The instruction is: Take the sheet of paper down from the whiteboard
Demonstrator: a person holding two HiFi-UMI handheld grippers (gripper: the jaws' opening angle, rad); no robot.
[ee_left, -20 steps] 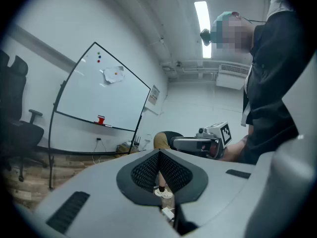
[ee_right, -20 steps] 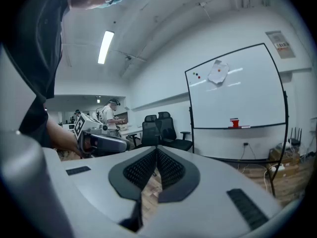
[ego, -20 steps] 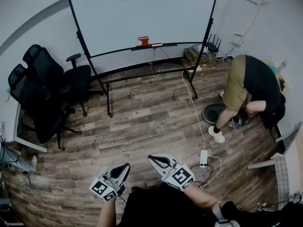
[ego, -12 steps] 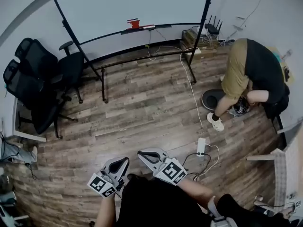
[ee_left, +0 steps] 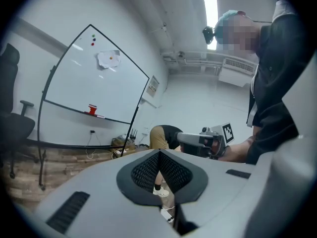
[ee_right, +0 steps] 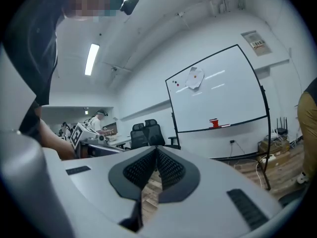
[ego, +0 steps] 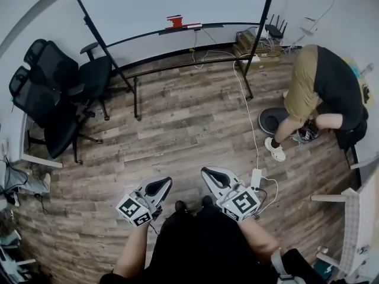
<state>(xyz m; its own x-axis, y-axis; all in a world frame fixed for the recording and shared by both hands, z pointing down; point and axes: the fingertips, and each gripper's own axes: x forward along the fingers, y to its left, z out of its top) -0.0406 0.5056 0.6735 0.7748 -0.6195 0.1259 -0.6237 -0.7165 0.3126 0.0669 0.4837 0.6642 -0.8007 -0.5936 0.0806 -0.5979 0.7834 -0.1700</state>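
On whiteboard [ee_left: 84,86], sheet of paper [ee_left: 109,59] up high; left gripper [ego: 160,186], right gripper [ego: 212,175] jaws together, empty.

An office-like workroom: freestanding whiteboard [ego: 177,2], black swivel chairs [ego: 53,99], ceiling strip lights [ee_left: 210,6], plank floor [ego: 177,129].

White sheet of paper [ee_left: 105,61], red dot at centre, high on upright whiteboard [ee_left: 79,89].
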